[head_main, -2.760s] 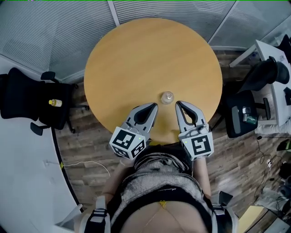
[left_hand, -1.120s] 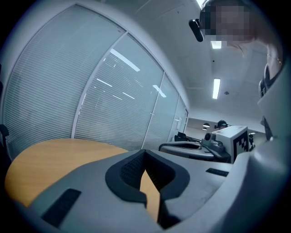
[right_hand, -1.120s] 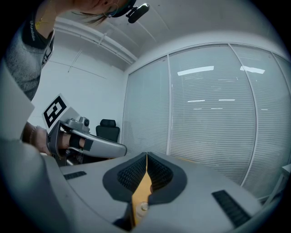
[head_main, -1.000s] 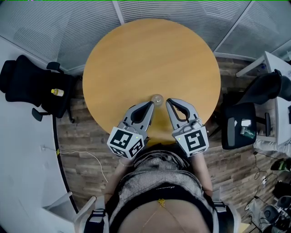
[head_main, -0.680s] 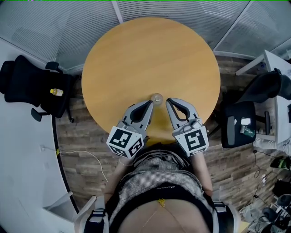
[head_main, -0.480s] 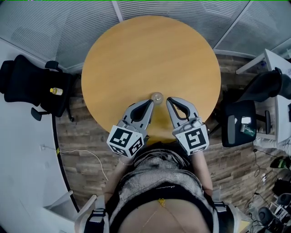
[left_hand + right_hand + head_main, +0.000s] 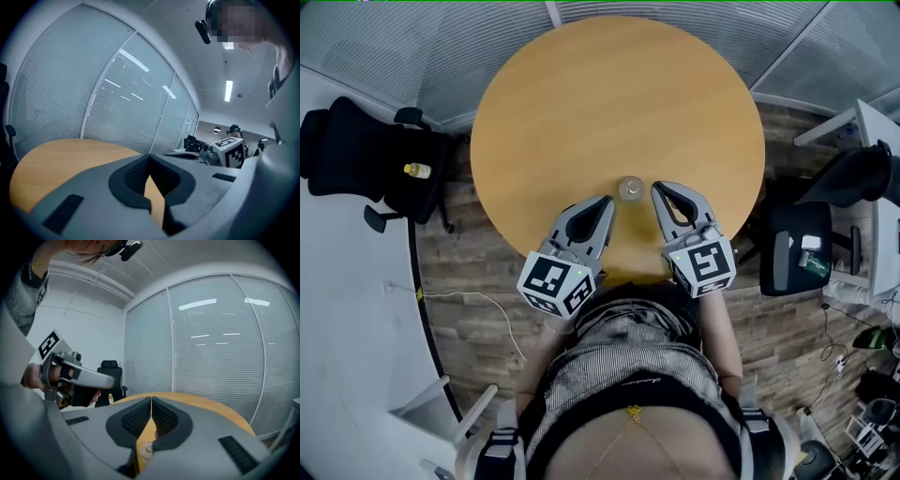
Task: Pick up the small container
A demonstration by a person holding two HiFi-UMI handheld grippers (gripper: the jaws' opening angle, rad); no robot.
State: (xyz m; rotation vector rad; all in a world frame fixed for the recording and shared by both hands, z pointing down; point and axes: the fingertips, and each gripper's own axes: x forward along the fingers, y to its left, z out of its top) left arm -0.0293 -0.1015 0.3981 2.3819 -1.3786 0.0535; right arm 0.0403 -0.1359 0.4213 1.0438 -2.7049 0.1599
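We wear a grey knit top [image 7: 628, 356], perhaps under black straps [image 7: 500, 448]; our grey plastic left gripper [image 7: 602, 204] and right gripper [image 7: 662, 191] bear black-and-white marker cubes [image 7: 556, 284] and black ribbed pads [image 7: 138, 420].
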